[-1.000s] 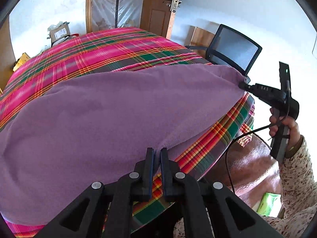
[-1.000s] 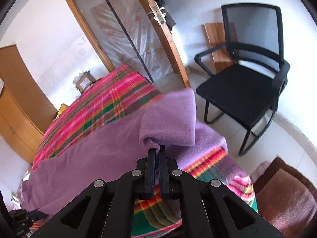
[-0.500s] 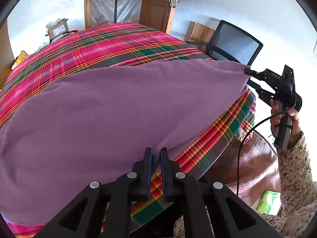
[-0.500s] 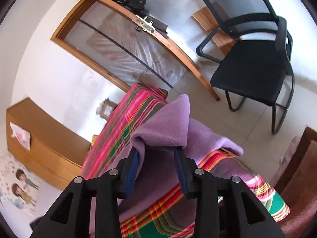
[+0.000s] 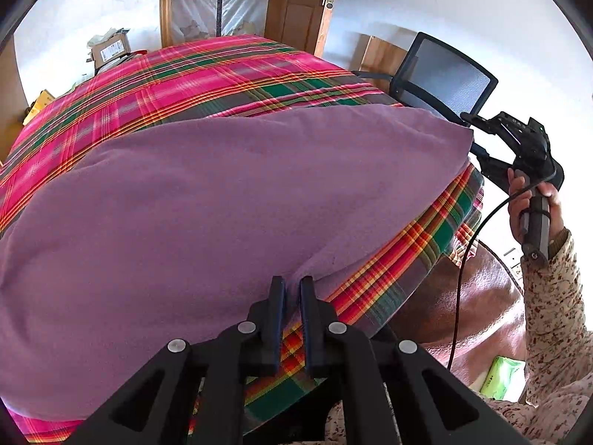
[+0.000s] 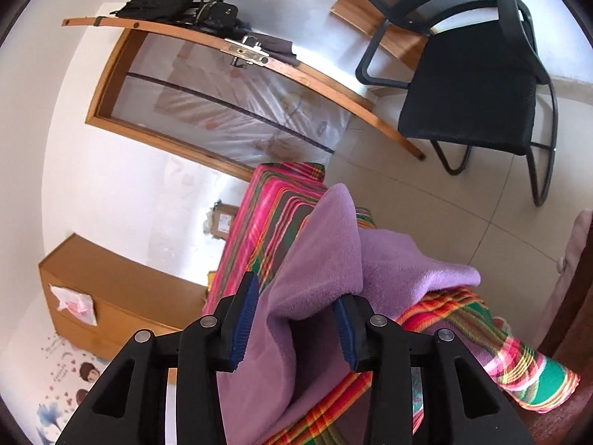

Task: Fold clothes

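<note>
We cannot read the label on the cardboard box; the purple cloth hides the bed's near-left corner.

My left gripper sits at the near edge of the purple cloth, jaws nearly together; ahead toward 12 o'clock the plaid bed lies flat and unblocked; at 2 o'clock my right gripper and the black chair crowd the corner; my right jaws stand wide with cloth bunched between them; bare floor tiles open at 1 o'clock.
</note>
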A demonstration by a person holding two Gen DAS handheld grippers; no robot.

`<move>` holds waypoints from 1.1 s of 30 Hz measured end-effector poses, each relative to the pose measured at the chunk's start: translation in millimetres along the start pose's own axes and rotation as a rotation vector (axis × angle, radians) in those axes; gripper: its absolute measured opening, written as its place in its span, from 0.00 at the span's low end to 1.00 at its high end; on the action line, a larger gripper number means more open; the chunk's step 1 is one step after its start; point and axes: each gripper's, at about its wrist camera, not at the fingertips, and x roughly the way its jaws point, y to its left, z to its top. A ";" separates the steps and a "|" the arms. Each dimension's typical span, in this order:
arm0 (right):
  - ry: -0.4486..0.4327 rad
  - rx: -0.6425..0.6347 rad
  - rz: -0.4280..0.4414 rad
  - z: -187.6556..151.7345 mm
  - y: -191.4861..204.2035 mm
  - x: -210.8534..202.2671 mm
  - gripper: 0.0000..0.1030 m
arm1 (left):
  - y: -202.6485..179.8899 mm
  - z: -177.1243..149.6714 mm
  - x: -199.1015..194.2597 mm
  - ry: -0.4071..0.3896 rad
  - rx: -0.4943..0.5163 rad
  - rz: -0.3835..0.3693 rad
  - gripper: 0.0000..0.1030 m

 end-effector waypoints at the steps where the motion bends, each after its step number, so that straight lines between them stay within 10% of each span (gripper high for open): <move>1: 0.000 0.005 -0.004 2.0 0.0 0.6 0.40 | -0.1 0.1 0.2 0.001 -0.001 0.000 0.07; 4: 0.001 0.020 -0.016 7.8 0.0 2.5 0.04 | -0.1 0.1 0.2 0.001 -0.005 0.001 0.07; 33: -0.160 -0.136 -0.134 9.1 3.9 -19.9 0.04 | 3.0 -1.6 6.2 0.019 -0.007 -0.018 0.07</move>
